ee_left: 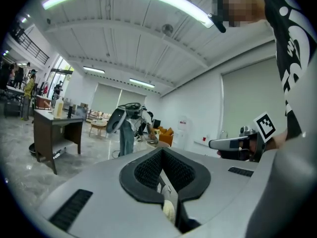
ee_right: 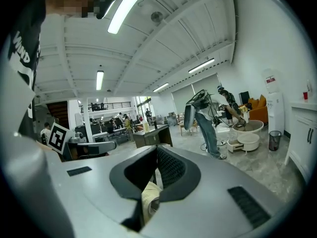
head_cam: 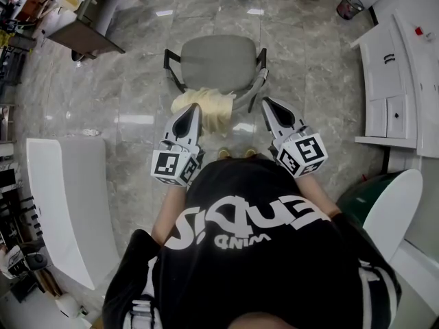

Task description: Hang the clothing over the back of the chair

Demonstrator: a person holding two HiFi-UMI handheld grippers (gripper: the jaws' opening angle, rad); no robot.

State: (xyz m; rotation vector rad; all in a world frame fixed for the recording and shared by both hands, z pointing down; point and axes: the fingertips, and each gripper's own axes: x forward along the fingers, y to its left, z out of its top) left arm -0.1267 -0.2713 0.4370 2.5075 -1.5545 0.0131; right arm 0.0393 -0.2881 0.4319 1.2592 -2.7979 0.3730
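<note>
Now | my left gripper [head_cam: 193,110] at 11 o'clock and right gripper [head_cam: 268,104] at 1 o'clock each clench the cream clothing [head_cam: 209,108] | it hangs bunched at 12 o'clock, by the near edge of the chair [head_cam: 209,62] | I judge: spread taut, lift clear, drape evenly over the back.

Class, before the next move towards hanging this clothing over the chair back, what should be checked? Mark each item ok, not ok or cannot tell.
1. Left gripper shut on the clothing: ok.
2. Right gripper shut on the clothing: ok.
3. Chair directly ahead of both grippers: ok.
4. Clothing spread out between the grippers: not ok, bunched.
5. Clothing already over the chair back: cannot tell.
</note>
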